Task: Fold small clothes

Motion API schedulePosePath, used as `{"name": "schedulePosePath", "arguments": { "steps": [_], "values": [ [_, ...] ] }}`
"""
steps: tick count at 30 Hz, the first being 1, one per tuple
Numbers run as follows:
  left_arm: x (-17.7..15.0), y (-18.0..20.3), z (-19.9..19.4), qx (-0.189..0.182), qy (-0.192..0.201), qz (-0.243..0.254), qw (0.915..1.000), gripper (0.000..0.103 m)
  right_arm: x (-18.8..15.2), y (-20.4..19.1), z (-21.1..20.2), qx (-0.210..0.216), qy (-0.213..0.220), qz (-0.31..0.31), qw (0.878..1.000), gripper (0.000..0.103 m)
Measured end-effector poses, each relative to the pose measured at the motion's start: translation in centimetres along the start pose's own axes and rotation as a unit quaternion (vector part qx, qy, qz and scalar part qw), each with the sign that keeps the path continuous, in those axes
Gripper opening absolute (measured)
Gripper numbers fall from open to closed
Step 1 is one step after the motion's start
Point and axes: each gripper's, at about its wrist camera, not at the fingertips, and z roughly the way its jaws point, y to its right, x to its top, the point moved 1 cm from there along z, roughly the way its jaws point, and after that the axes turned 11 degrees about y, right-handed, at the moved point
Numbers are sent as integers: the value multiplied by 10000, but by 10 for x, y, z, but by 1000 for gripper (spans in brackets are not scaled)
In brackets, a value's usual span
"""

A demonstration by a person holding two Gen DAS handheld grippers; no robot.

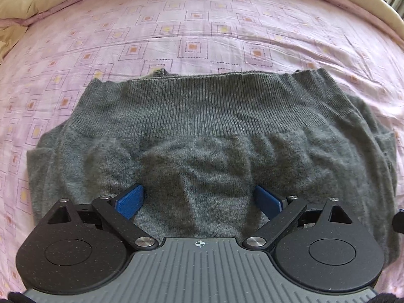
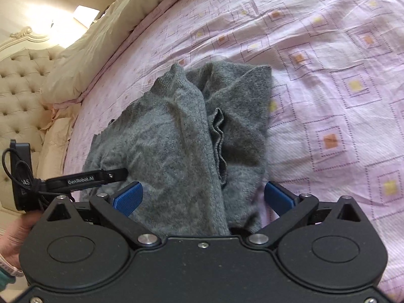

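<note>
Sweater (image 1: 202, 131) near edge hidden under both tongs (image 1: 199, 202) (image 2: 203, 198), released.

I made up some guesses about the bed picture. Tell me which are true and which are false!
1. The sweater is grey. True.
2. The sweater lies on a wooden table. False: it lies on a pink patterned bedsheet.
3. The left gripper has its jaws open. True.
4. The right gripper is shut tight on a sock. False: its jaws are open, with grey knit between them.
5. The gripper pads are red. False: they are blue.
</note>
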Motion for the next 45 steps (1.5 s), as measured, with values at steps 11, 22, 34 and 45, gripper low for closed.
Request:
{"name": "schedulePosePath", "arguments": {
  "steps": [11, 22, 34, 45],
  "values": [
    [1, 2, 11, 14, 1, 47, 10000, 103, 10, 9, 14, 617, -27, 333, 9975, 103],
    [6, 8, 20, 106, -121, 46, 9999, 103, 13, 11, 13, 738, -3, 368, 9966, 103],
    [17, 9, 29, 144, -333, 38, 9993, 103, 10, 3, 15, 602, 24, 251, 9979, 103],
    [15, 7, 28, 77, -276, 67, 9996, 103, 13, -14, 20, -168, -189, -157, 9996, 62]
  ]
}}
